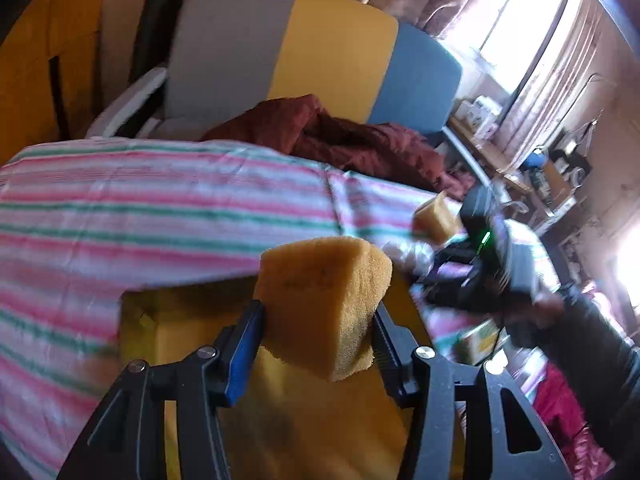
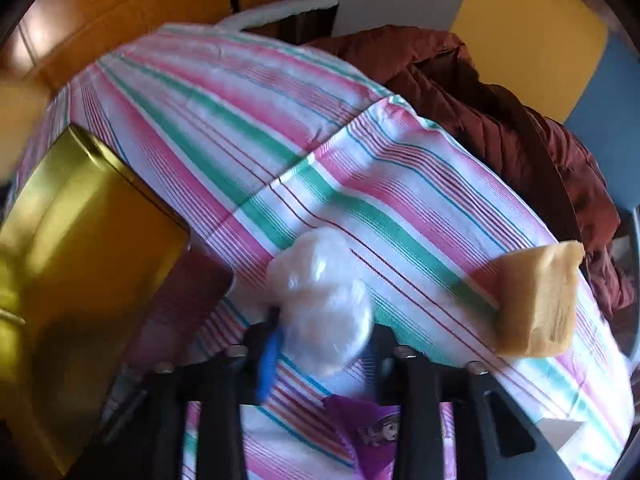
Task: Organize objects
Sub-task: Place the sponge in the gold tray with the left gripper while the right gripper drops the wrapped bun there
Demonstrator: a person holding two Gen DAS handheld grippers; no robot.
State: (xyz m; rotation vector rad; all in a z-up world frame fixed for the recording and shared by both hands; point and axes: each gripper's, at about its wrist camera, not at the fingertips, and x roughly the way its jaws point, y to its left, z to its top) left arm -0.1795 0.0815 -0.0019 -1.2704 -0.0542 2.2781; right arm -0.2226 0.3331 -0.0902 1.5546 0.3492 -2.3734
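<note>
My left gripper [image 1: 318,320] is shut on a yellow sponge block [image 1: 320,304] and holds it in the air over an open yellow tin [image 1: 188,320]. In the right wrist view the same tin [image 2: 80,280] lies at the left on the striped cloth [image 2: 240,140]. My right gripper [image 2: 324,336] points down at the cloth and is shut on a white bundle in clear plastic [image 2: 328,304]. A second yellow sponge block [image 2: 536,304] stands on the cloth to its right, also seen as a sponge [image 1: 436,220] in the left wrist view.
A maroon jacket [image 2: 500,120] is heaped at the cloth's far edge, against a grey, yellow and blue chair back [image 1: 332,48]. A purple packet [image 2: 372,428] lies under my right gripper. Cluttered shelves [image 1: 540,168] stand by the window.
</note>
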